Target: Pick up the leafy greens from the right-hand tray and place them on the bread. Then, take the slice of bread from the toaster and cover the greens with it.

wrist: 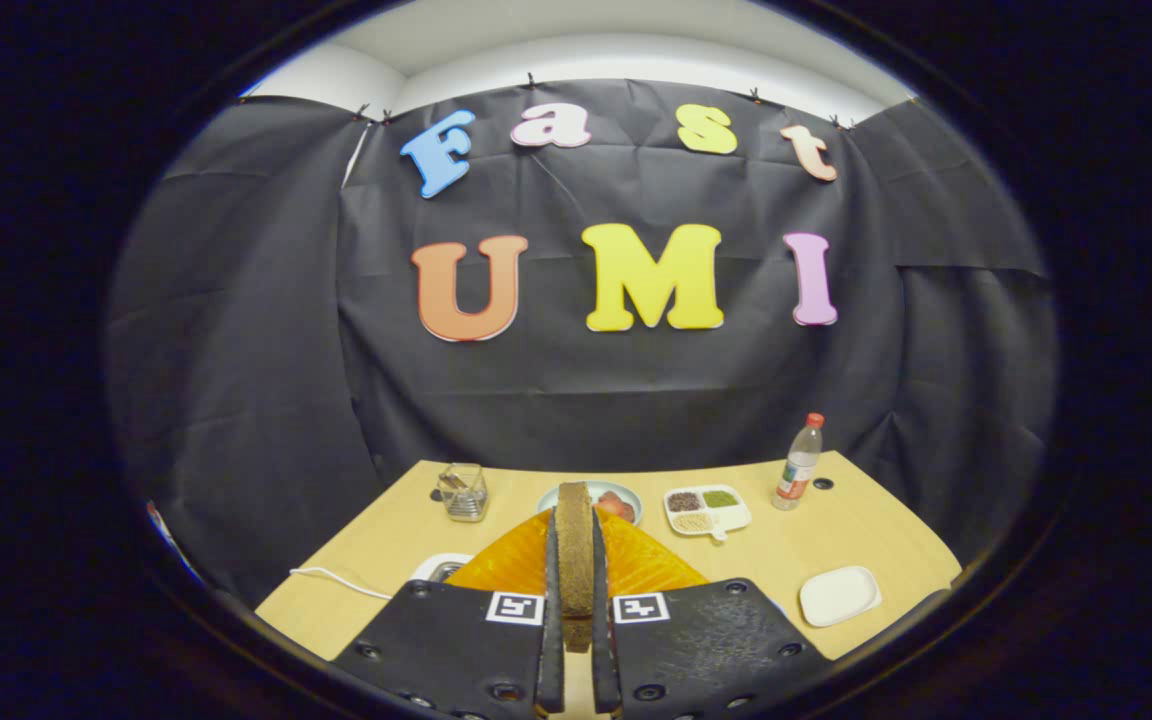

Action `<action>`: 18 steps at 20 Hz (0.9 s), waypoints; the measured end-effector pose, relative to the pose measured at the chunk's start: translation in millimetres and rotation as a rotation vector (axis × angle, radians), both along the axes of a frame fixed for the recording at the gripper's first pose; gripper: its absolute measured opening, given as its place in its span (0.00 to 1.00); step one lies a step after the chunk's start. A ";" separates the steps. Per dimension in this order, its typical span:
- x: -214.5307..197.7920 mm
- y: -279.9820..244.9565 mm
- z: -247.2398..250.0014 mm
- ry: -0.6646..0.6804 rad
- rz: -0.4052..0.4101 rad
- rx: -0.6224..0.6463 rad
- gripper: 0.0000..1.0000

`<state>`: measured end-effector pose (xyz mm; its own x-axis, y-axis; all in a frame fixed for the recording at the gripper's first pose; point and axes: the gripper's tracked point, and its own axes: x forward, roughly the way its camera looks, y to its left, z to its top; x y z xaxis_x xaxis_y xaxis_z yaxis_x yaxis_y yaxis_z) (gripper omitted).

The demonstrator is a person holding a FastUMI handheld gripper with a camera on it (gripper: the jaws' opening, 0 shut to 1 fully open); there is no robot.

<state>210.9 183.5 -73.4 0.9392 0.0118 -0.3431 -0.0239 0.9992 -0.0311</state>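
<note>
A brown slice of bread [574, 560] stands edge-on between my two fingers, and my gripper [574, 522] is shut on it, with a pad pressing each flat side. The slice hangs above an orange ribbed plate [651, 568] that spreads out to both sides behind the fingers. What lies on that plate directly under the bread is hidden by the slice and the fingers. Left of the plate, a white toaster [441, 568] peeks out behind my left finger [550, 600], with a white cable [336, 580] running off to the left.
On the wooden table [866, 530] beyond the fingers stand a glass holder [463, 492], a pale plate with red pieces [619, 503], a divided white dish of grains [707, 510] and a red-capped bottle [799, 464]. A white tray [839, 595] lies at the right.
</note>
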 end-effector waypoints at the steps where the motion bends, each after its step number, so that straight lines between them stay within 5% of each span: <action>1: 2.7 -11.6 -12.9 0.018 -0.015 0.002 0.11; 18: 25.3 -112.8 -154.6 0.213 -0.064 0.106 0.11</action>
<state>236.2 70.7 -228.1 0.8457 0.0015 -0.5337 0.0444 0.9963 0.0732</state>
